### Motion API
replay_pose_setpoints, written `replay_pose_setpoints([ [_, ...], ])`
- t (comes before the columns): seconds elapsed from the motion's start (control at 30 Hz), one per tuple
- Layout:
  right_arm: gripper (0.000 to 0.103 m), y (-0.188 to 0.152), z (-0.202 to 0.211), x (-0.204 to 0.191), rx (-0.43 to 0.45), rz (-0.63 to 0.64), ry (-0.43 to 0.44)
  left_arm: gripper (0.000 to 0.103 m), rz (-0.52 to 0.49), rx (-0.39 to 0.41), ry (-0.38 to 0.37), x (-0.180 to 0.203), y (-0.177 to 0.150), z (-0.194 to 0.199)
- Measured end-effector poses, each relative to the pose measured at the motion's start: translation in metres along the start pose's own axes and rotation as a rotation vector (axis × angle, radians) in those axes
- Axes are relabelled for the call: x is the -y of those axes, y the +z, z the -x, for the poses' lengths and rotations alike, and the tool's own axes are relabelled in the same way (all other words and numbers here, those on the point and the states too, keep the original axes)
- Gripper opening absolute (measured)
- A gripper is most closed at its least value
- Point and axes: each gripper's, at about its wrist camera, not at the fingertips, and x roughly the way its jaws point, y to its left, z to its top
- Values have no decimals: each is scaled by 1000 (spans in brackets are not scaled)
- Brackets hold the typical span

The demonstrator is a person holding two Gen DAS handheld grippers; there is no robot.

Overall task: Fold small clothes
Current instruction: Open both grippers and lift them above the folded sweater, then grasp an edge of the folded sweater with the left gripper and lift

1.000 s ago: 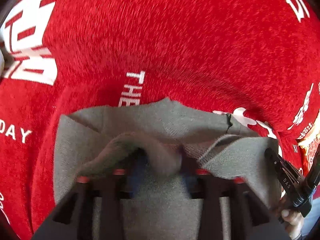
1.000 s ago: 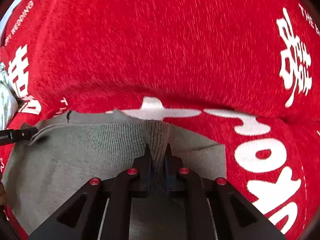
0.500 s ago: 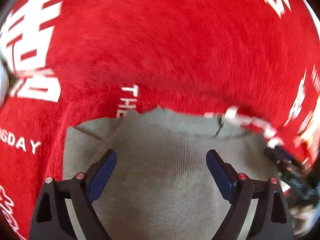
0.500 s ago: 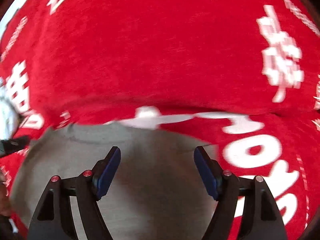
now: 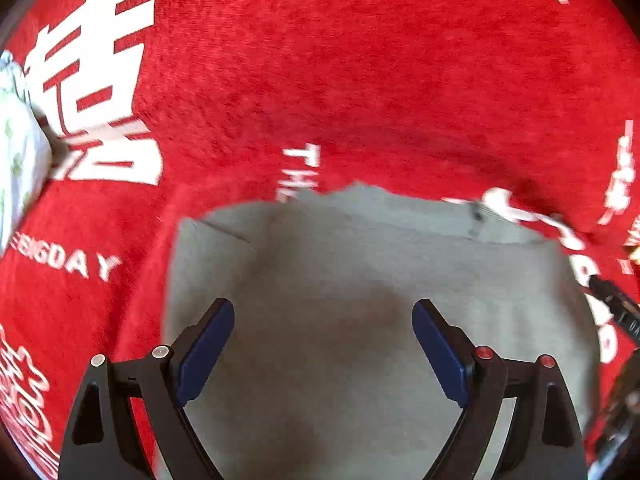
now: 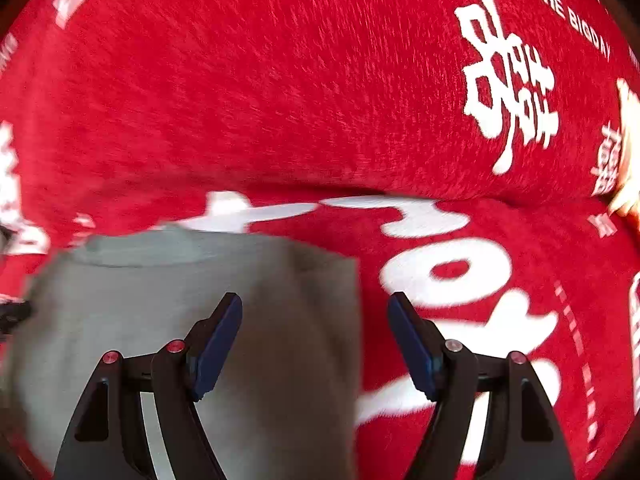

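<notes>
The grey garment [image 5: 360,320] runs off the bottom edge in both wrist views, its near part hidden behind the tongs' arms. Its far edge is smeared by blur in the right wrist view, so the folds there cannot be read. The red printed cloth [image 5: 360,60] is cropped all round, its white lettering cut short. A pale object [image 5: 16,152] at the left edge is too cropped to identify. The right tongs [image 5: 616,308] show only as a blurred dark tip.

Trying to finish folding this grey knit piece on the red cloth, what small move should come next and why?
Probably lower the right tool onto the right edge of the grey garment for another fold. Both the right and the left tool are open and empty, and the garment lies flat on the red cloth.
</notes>
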Motion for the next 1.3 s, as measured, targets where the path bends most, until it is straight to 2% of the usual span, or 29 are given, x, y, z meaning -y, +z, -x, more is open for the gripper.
replay_pose_setpoints([
  [0.07, 80, -18, 13, -30, -6, 82, 70, 92, -39, 2, 2, 16, -11, 3],
  [0.13, 80, -33, 15, -55, -35, 178, 107, 92, -101, 21, 57, 31, -27, 4],
  [0.23, 80, -70, 10, -76, -62, 287, 52, 92, -136, 9, 109, 24, -49, -3],
  [0.3, 81, -76, 11, -62, -37, 246, 59, 92, -119, 42, 108, 5, -57, 7],
  [0.37, 81, -78, 18, -39, -34, 170, 7, 92, -82, 44, 115, -14, -58, 16],
  [0.47, 82, -82, 37, -22, -17, 107, -130, 92, -8, 57, 119, -34, -69, 39],
  [0.53, 82, -90, 58, -26, 25, 63, -81, 92, 27, 73, 69, -35, -84, 52],
  [0.6, 82, -105, 71, -46, 52, 70, -1, 92, -1, 81, 44, -16, -100, 58],
  [0.7, 82, -129, 65, -91, 58, 189, 77, 92, -68, 83, 80, 8, -121, 54],
  [0.77, 82, -146, 54, -104, 30, 248, 50, 92, -74, 59, 113, 5, -134, 46],
  [0.8, 82, -154, 52, -103, 33, 257, 35, 92, -66, 61, 105, 0, -138, 45],
  [0.83, 82, -159, 55, -94, 73, 245, 52, 92, -59, 82, 89, -6, -142, 49],
  [0.93, 82, -161, 61, -58, 84, 179, 18, 93, -33, 88, 83, -28, -150, 58],
  [0.97, 82, -162, 63, -47, 84, 155, 9, 97, -15, 84, 69, -36, -152, 59],
  [1.0, 82, -162, 65, -34, 84, 131, 11, 103, 19, 74, 81, -47, -155, 58],
  [1.03, 82, -164, 68, -22, 91, 108, 6, 103, 56, 66, 131, -60, -158, 57],
  [1.1, 84, -168, 73, -6, 97, 104, -72, 103, 119, 80, 123, -81, -165, 61],
  [1.13, 85, -170, 75, 1, 89, 77, -81, 103, 144, 77, 129, -87, -168, 64],
  [1.17, 85, -172, 79, 11, 85, 33, -49, 103, 186, 70, 110, -97, -172, 68],
  [1.2, 85, -174, 83, 20, 81, -34, -18, 103, 234, 72, 56, -107, -177, 75],
  [1.27, 85, -179, 91, 24, 97, -70, -46, 103, 303, 86, -32, -118, -185, 86],
  [1.3, 85, -182, 95, 21, 117, -72, -31, 103, 338, 89, -97, -119, -189, 89],
])
